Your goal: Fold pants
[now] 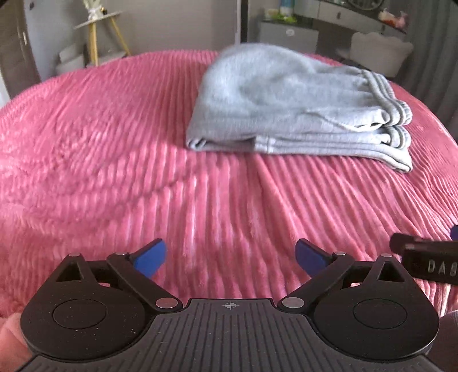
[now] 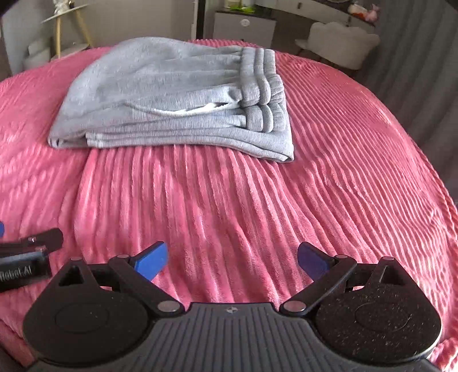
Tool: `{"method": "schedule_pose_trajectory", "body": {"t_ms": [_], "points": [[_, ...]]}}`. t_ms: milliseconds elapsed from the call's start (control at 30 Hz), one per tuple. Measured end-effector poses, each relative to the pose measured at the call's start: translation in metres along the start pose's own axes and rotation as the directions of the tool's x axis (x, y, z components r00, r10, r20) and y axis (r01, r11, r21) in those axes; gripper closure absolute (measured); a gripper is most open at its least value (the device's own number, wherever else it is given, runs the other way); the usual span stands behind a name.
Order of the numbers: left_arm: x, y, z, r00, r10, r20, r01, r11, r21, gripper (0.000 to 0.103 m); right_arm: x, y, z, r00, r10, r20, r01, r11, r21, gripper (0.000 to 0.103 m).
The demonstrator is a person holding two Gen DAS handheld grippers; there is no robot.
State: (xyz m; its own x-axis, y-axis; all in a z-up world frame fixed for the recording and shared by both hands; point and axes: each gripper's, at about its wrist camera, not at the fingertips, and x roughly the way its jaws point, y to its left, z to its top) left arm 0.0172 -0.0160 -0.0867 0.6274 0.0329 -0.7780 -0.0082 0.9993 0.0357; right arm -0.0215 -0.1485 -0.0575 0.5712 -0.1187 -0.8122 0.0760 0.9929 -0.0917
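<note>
Pink bed (image 2: 229, 200) fills both views — folded grey pants (image 2: 171, 100) lie well ahead, long axis running across. Left hand-held gripper (image 1: 230, 256) and right hand-held gripper (image 2: 232, 257) both hang released, empty — right looks nearer.

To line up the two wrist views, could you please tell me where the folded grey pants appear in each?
Left wrist: folded grey fleece pants lie upper right of centre.
Right wrist: they lie upper left of centre.
Shared landmark: the yellow-legged side table, upper left in both views.
</note>
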Motion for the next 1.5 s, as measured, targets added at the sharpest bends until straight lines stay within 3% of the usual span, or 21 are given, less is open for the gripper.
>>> {"method": "schedule_pose_trajectory", "body": {"t_ms": [100, 167, 333, 467, 600, 900, 1500], "points": [[-0.01, -0.004, 0.007, 0.998, 0.04, 0.056, -0.043, 0.998, 0.044, 0.003, -0.005, -0.005, 0.005, 0.999, 0.037, 0.01, -0.038, 0.997, 0.065, 0.005], [-0.018, -0.007, 0.011, 0.995, 0.027, 0.098, -0.032, 0.998, 0.046, 0.003, -0.01, -0.005, 0.009, 0.998, 0.038, 0.04, -0.042, 0.995, 0.094, 0.005], [-0.009, -0.019, 0.026, 0.997, 0.045, 0.059, -0.048, 0.997, 0.054, 0.003, -0.019, -0.002, 0.007, 0.99, 0.008, 0.138, -0.022, 0.994, 0.103, 0.006], [0.003, -0.026, 0.03, 0.997, 0.059, 0.039, -0.063, 0.993, 0.1, 0.003, -0.017, -0.009, 0.008, 0.989, 0.05, 0.138, -0.07, 0.987, 0.145, 0.006], [0.011, -0.025, 0.029, 0.998, 0.049, 0.037, -0.053, 0.993, 0.109, 0.003, -0.016, -0.007, 0.009, 0.986, 0.002, 0.165, -0.028, 0.987, 0.157, 0.006], [0.022, -0.018, 0.031, 1.0, -0.008, 0.007, 0.007, 0.997, 0.082, 0.003, -0.002, -0.002, 0.014, 0.986, -0.008, 0.165, -0.018, 0.988, 0.152, 0.006], [0.021, -0.019, 0.032, 1.0, -0.02, 0.016, 0.018, 0.995, 0.099, 0.003, 0.004, 0.004, 0.015, 0.987, -0.001, 0.161, -0.021, 0.99, 0.138, 0.005]]}}
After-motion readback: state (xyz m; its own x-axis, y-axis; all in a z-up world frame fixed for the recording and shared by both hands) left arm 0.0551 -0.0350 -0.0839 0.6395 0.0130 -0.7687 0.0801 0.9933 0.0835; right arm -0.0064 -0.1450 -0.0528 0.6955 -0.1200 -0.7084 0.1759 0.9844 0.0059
